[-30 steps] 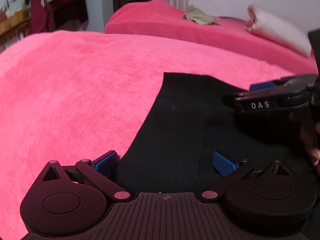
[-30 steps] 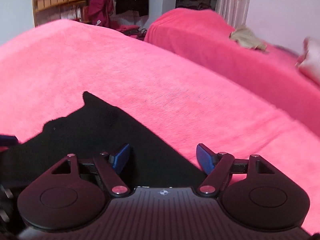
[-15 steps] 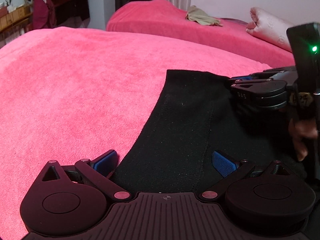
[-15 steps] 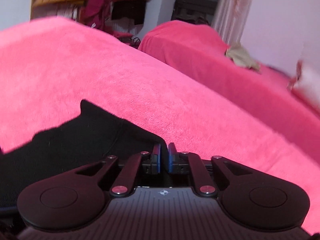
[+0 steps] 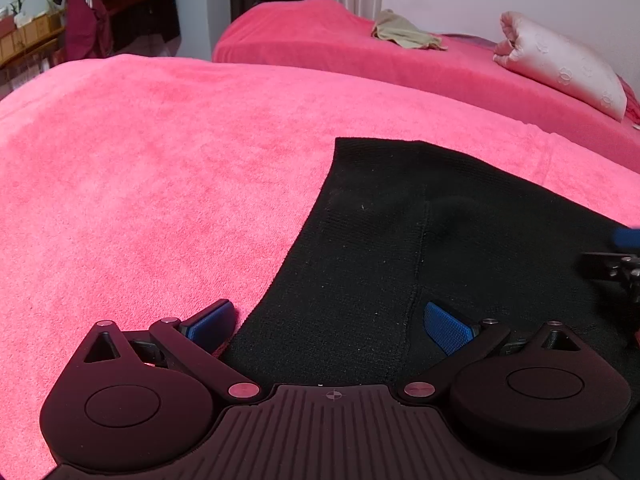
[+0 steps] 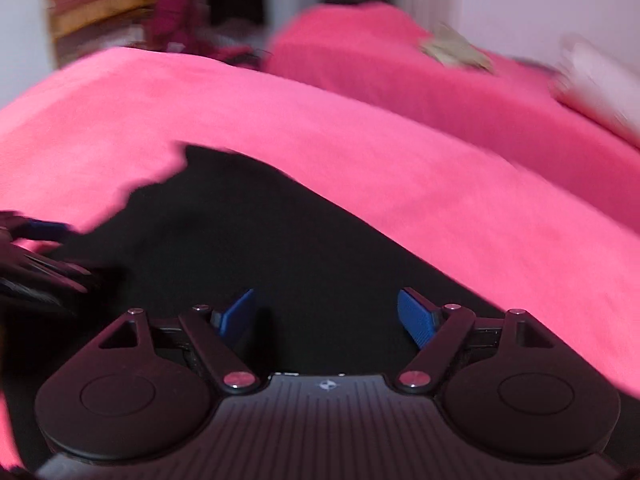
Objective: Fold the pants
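Black pants are laid flat on the pink blanket, seen on the right half of the left wrist view, with a straight far edge and a vertical seam down the middle. The left gripper is held low over the near part of the pants, jaws spread wide and nothing gripped — its left blue pad is seen by the blanket at the fabric's left edge, its right pad over the black cloth just right of the seam. The right gripper is also released, fingers wide apart, both pads over the pants; its view is motion-blurred. In that view the pants are spread across the near-left area, with an uneven far-left corner. Part of the right gripper is seen at the right edge of the left view. Further back a second pink bed is seen, with a beige cloth and a pale pillow on it; clothes are hung at far left.
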### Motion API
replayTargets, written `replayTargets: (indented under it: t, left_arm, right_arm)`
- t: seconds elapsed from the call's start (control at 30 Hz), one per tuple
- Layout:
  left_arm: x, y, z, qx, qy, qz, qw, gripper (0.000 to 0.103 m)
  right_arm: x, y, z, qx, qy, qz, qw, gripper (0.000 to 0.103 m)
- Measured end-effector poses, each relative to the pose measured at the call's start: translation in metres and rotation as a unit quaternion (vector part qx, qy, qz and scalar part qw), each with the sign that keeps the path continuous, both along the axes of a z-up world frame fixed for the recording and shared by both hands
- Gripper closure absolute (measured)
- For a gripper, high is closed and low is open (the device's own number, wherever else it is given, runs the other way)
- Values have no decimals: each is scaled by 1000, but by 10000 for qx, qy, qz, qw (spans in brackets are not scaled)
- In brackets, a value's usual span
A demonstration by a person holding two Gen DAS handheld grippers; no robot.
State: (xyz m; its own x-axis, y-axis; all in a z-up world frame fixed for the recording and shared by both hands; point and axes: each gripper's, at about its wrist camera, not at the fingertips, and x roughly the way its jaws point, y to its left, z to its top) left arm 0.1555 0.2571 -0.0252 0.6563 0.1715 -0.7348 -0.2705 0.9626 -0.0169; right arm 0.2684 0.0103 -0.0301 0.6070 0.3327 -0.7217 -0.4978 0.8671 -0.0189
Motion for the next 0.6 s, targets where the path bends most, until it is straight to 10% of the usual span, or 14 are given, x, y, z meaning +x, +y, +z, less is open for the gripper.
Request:
replayTargets:
  t: [0.1,0.4,0.6]
  left_arm:
    - [0,0,-1,27,8,19,10000,0]
    - [-6,3,7,-82,45,209,9997,0]
    - [-63,9,36,-914,-158,355,9951,0]
  right_arm:
    - [6,-47,1,233,91,-1040,9943,22]
    - [-54,-129,28,793,-175,-1565,9843,16]
    - [-117,-197,57,1227,-498,-1894,9729,14]
